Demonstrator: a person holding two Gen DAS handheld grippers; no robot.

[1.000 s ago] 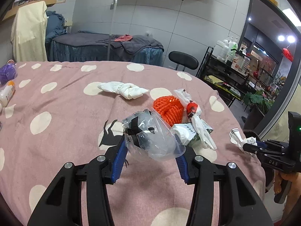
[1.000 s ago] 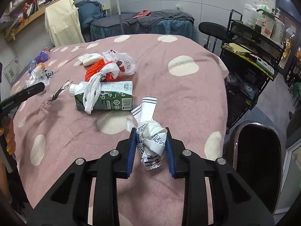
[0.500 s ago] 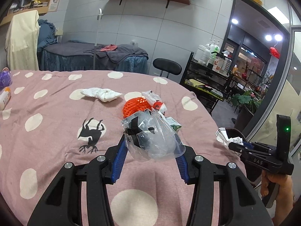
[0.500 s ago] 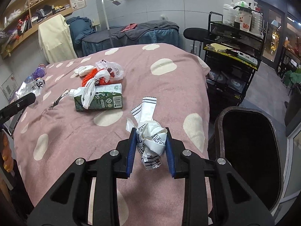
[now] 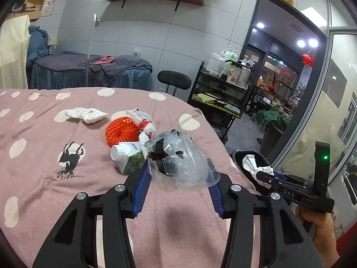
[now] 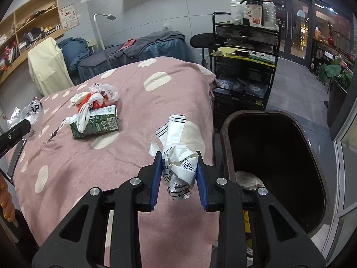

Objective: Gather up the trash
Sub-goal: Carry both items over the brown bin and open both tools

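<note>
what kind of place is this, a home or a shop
Probably a massage or beauty parlour rather than a home: a draped treatment bed stands by the wall, a black trolley carries pump bottles, and a glass shopfront door faces outside.

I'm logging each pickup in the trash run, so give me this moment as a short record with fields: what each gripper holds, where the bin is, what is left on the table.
left gripper: shut on crumpled clear plastic packaging
right gripper: shut on crumpled white printed wrapper
bin: dark oval trash bin beside the table's edge, open, some pale trash at its bottom
table: pink cloth with cream dots
left on table: green milk carton with white cap, orange foam net, white plastic bag, knotted white cloth
</note>
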